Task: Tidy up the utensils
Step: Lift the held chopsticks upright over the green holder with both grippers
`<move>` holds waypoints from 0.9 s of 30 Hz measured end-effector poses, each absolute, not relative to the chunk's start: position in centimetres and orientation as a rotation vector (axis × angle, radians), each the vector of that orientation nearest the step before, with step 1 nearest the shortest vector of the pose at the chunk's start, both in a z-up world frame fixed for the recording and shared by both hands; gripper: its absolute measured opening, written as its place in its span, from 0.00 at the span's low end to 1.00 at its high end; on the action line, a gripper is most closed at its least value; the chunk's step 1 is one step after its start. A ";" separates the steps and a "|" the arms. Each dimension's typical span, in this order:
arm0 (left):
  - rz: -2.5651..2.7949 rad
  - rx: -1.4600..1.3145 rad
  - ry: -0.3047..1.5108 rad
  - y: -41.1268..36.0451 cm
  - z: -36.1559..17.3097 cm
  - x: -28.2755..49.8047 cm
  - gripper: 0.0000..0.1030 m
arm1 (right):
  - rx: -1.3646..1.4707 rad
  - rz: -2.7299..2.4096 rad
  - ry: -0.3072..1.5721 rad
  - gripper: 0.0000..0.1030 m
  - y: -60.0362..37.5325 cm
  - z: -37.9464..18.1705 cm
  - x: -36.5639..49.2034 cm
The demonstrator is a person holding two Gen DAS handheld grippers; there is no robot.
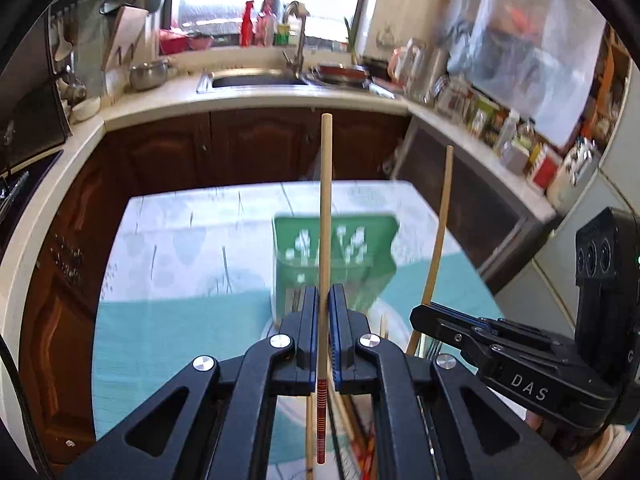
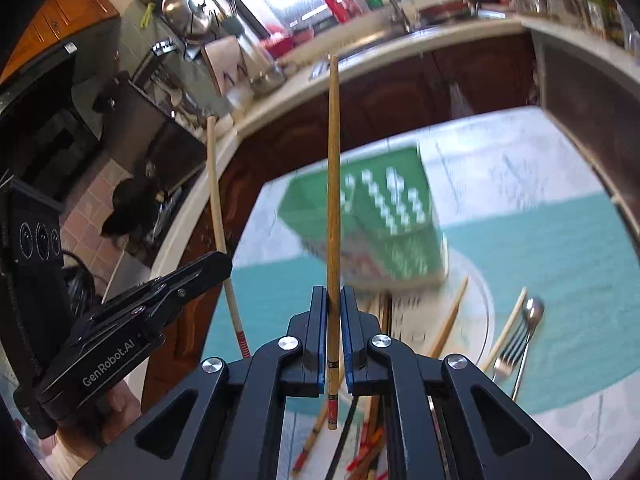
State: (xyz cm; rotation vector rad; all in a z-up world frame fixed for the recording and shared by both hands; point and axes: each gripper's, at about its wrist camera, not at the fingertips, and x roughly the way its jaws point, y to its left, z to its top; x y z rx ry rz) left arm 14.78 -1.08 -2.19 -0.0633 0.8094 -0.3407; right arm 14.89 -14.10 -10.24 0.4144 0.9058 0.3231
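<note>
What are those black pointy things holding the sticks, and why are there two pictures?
They are tongs that a person holds, one in each hand. Each has a small camera looking along its tips, so you get one picture per hand. The left tongs pinch a pale chopstick. The right tongs pinch a darker chopstick. Each picture also shows the other tongs off to the side. Below is a table with a teal and white cloth. On it sit a green holder with holes and a plate, with more chopsticks, a fork and a spoon lying around.

Two upright chopsticks (image 1: 326, 216) (image 2: 333, 184), green holder (image 1: 334, 256)
</note>
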 end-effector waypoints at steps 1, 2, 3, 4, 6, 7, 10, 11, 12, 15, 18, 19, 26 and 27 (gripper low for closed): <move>-0.333 -0.084 0.792 -1.0 -1.4 15.3 0.03 | 0.417 0.316 0.875 0.07 -14.4 -9.3 15.5; -0.327 -0.104 0.772 -0.9 -0.7 15.8 0.03 | 0.420 0.315 0.862 0.07 -15.6 -8.2 16.3; -0.317 -0.122 0.752 -0.7 -0.1 16.1 0.03 | 0.431 0.317 0.831 0.07 -15.8 -7.5 17.1; -0.305 -0.137 0.730 -0.6 0.5 16.5 0.03 | 0.439 0.317 0.818 0.07 -16.5 -6.5 17.6; -0.284 -0.154 0.701 -0.7 1.2 17.0 0.03 | 0.474 0.319 0.761 0.07 -17.2 -5.2 18.6; -0.270 -0.169 0.681 -0.6 1.6 17.5 0.03 | 0.488 0.316 0.743 0.07 -17.6 -4.5 18.8; -0.233 -0.202 0.635 -0.4 2.4 18.4 0.03 | 0.551 0.281 0.635 0.07 -19.1 -1.8 19.5; -0.219 -0.220 0.612 -0.3 2.7 18.9 0.03 | 0.563 0.260 0.600 0.07 -19.7 -0.9 19.6; -0.207 -0.231 0.595 -0.2 2.9 19.2 0.03 | 0.575 0.241 0.564 0.07 -20.0 -0.8 20.1; -0.175 -0.253 0.548 0.0 3.2 20.1 0.03 | 0.581 0.207 0.526 0.07 -20.7 0.2 21.9; -0.147 -0.296 0.518 0.3 3.1 21.3 0.03 | 0.544 0.191 0.513 0.07 -20.3 0.0 23.2; -0.138 -0.307 0.507 0.4 3.1 21.7 0.03 | 0.519 0.187 0.507 0.07 -19.9 -0.2 23.5; -0.115 -0.287 0.448 -0.1 1.3 23.9 0.03 | 0.318 0.218 0.500 0.07 -16.9 -3.3 26.0; -0.120 -0.269 0.447 -0.4 0.8 24.2 0.03 | 0.299 0.224 0.508 0.07 -16.5 -4.0 26.4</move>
